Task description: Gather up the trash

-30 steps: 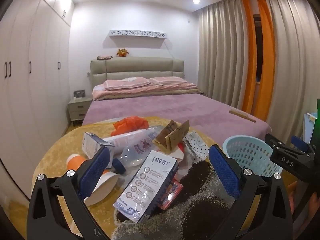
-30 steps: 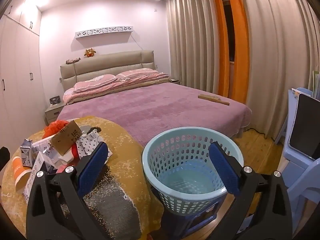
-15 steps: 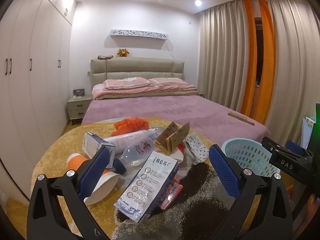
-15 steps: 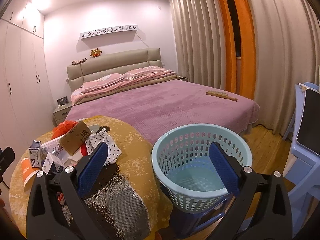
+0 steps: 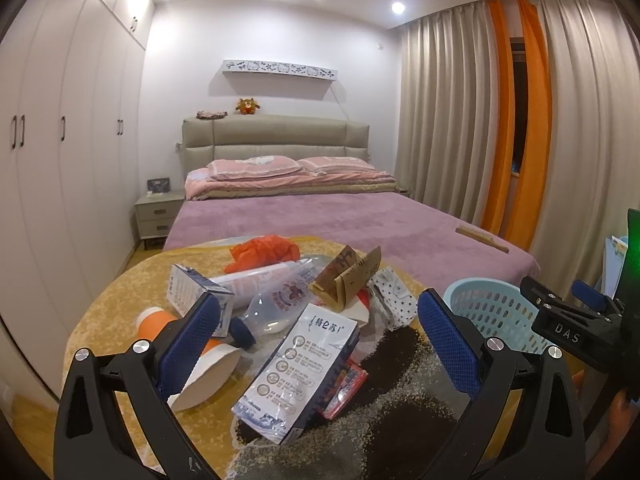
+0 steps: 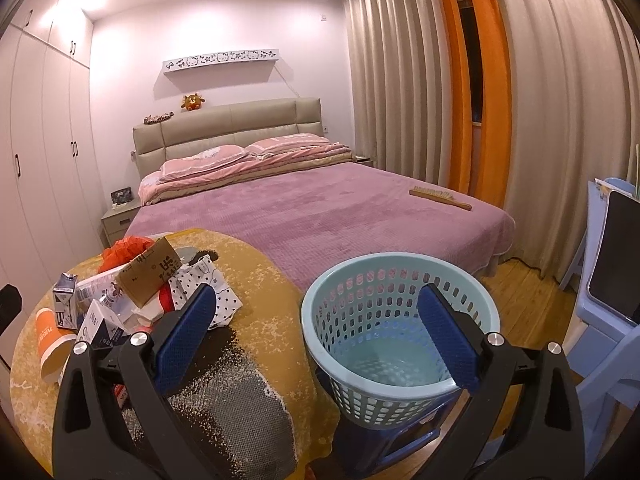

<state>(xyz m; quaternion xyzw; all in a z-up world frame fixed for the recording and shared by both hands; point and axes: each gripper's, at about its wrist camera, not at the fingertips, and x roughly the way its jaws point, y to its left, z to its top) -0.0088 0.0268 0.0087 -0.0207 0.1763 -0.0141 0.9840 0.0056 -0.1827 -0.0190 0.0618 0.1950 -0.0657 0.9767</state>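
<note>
Trash is piled on a round table with a yellow cloth (image 5: 120, 304): a white printed box (image 5: 304, 360), a clear plastic bottle (image 5: 280, 304), a folded cardboard piece (image 5: 348, 280), a small milk carton (image 5: 192, 292), an orange-and-white cup (image 5: 204, 364), an orange plastic bag (image 5: 264, 250) and a polka-dot wrapper (image 5: 394, 300). My left gripper (image 5: 320, 344) is open and empty, just above the white box. My right gripper (image 6: 324, 340) is open and empty, over the near rim of an empty light-blue basket (image 6: 400, 332). The pile also shows in the right wrist view (image 6: 148, 276).
A bed with a purple cover (image 6: 320, 216) stands behind the table, a wooden brush (image 6: 440, 198) on it. The basket sits on a dark blue stool (image 6: 400, 440) right of the table. A blue chair (image 6: 608, 320) is at the far right. Wardrobes line the left wall.
Both grippers have drifted slightly back and left, so the table and basket sit a little further right in view. Both stay open and empty.
</note>
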